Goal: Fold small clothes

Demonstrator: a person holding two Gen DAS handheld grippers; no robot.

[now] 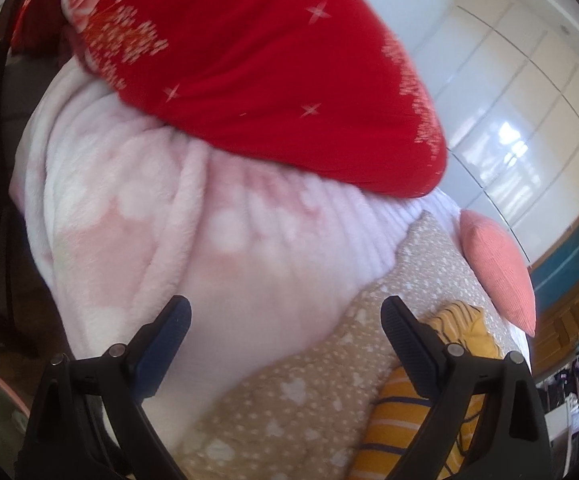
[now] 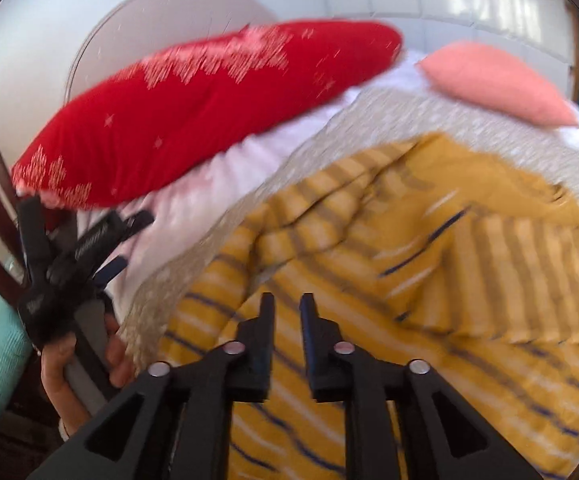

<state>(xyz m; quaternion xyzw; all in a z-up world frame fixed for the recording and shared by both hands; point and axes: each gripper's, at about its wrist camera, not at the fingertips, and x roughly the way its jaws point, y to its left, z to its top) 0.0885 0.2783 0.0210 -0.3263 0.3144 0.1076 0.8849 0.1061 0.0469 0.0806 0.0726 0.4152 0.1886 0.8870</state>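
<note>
Left gripper (image 1: 285, 320): jaws wide apart, nothing between them, over a pink fleece blanket (image 1: 137, 232) beside a red pillow (image 1: 249, 64). Right gripper (image 2: 287, 312): jaws narrow with a visible gap, no cloth seen pinched, above the yellow striped garment (image 2: 429, 264). Garment lies rumpled on a beige patterned bedcover (image 2: 389, 116), near a coral cushion (image 2: 497, 80).
</note>
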